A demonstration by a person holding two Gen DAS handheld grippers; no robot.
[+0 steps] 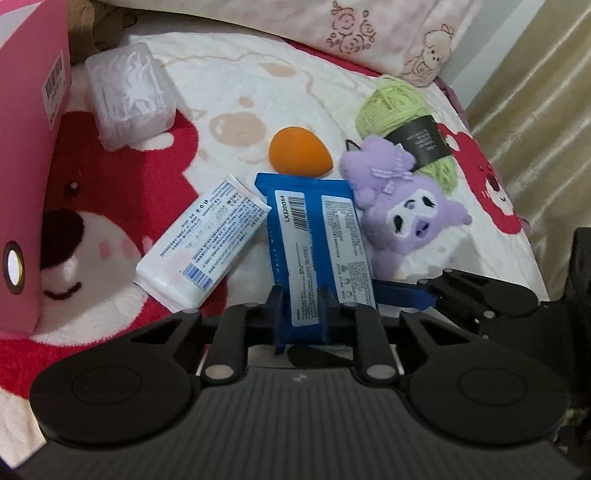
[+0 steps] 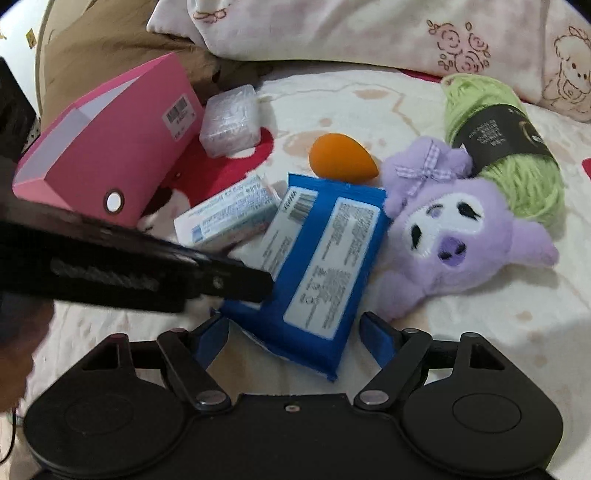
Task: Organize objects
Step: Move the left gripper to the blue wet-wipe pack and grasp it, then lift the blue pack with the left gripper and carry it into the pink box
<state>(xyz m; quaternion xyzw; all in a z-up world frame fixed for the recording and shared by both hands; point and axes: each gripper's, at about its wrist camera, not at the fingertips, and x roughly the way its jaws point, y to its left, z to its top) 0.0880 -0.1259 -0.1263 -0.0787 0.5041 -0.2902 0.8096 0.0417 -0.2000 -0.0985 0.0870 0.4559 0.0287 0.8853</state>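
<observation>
My left gripper (image 1: 300, 297) is shut on the near end of a blue wipes packet (image 1: 317, 236), which also shows in the right wrist view (image 2: 317, 258). My right gripper (image 2: 295, 325) is open with its fingers on either side of the packet's near end. The left gripper reaches in from the left in the right wrist view (image 2: 236, 282). A white tissue pack (image 1: 203, 240) lies left of the blue packet. An orange sponge (image 1: 299, 151), a purple plush toy (image 1: 402, 206) and green yarn (image 1: 406, 114) lie beyond. An open pink box (image 2: 110, 155) stands at the left.
Everything lies on a bed blanket with red bear prints (image 1: 110, 206). A clear plastic case (image 1: 129, 92) sits by the pink box. A pillow (image 2: 369, 33) lies at the back. A curtain (image 1: 535, 110) hangs at the right.
</observation>
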